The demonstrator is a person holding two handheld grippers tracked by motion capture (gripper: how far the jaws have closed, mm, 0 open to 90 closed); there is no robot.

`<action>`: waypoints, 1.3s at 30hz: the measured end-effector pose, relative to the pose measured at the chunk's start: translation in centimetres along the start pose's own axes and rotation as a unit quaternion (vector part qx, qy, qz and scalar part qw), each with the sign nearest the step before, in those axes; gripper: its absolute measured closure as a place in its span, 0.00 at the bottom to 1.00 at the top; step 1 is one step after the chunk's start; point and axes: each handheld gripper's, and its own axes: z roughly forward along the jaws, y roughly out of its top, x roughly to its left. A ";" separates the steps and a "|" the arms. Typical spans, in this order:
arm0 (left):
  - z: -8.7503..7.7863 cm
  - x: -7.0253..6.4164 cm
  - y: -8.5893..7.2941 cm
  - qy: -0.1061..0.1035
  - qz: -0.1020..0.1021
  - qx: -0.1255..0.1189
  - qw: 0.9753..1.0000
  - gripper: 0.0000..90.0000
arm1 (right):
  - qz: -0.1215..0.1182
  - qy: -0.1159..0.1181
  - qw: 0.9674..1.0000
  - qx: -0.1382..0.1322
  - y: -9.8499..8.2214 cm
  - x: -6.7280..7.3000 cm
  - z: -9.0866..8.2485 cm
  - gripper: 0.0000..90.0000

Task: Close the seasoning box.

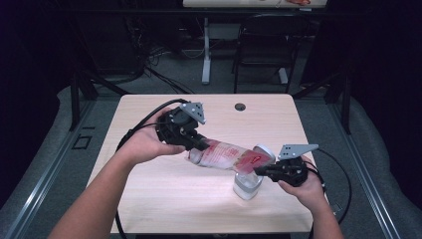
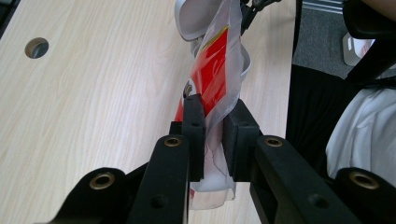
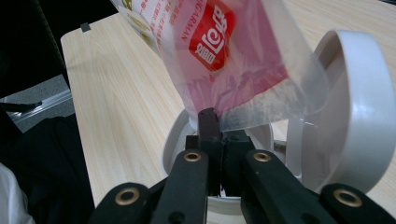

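While both claws gripped it, a clear plastic bag (image 1: 226,155) with red printing hung stretched in the air above the counter (image 1: 149,199), toward its near right part. It ran slantwise from the middle of the counter down toward the near right corner.

The left claw (image 1: 196,142) was clamped on the bag's upper end. In the left gripper view, its two black jaws pressed the crumpled clear film (image 2: 212,93) between them, with a little of the bag poking out below the pads. The person's left hand (image 1: 147,144) held that gripper above the counter's middle, its grey three-cornered plate on top and a black cable trailing off toward the left edge.

The right claw (image 1: 259,172) was closed tight on the bag's lower edge. In the right gripper view, the jaws met on a thin fold of film (image 3: 243,70), and a red label with white characters showed above them. The person's right hand (image 1: 306,186) held that gripper near the counter's right edge.

Just under the bag's lower end stood a small white container (image 1: 247,185) with a round hinged lid (image 3: 359,107) tipped open and standing upright beside its mouth.

Farther off, a small round hole (image 1: 240,106) sat near the counter's far edge. Beyond the counter a dark chair (image 1: 263,45) stood on the floor.
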 end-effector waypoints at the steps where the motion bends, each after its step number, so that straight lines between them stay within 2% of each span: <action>1: 0.0 0.0 0.0 0.000 0.000 0.000 1.000 0.89 | 0.000 0.000 1.000 0.000 0.0 0.0 0.0 1.00; 39: 0.0 -0.2 0.4 0.001 0.004 -0.001 1.000 0.90 | 0.002 0.000 1.000 0.003 -0.1 -0.1 0.0 1.00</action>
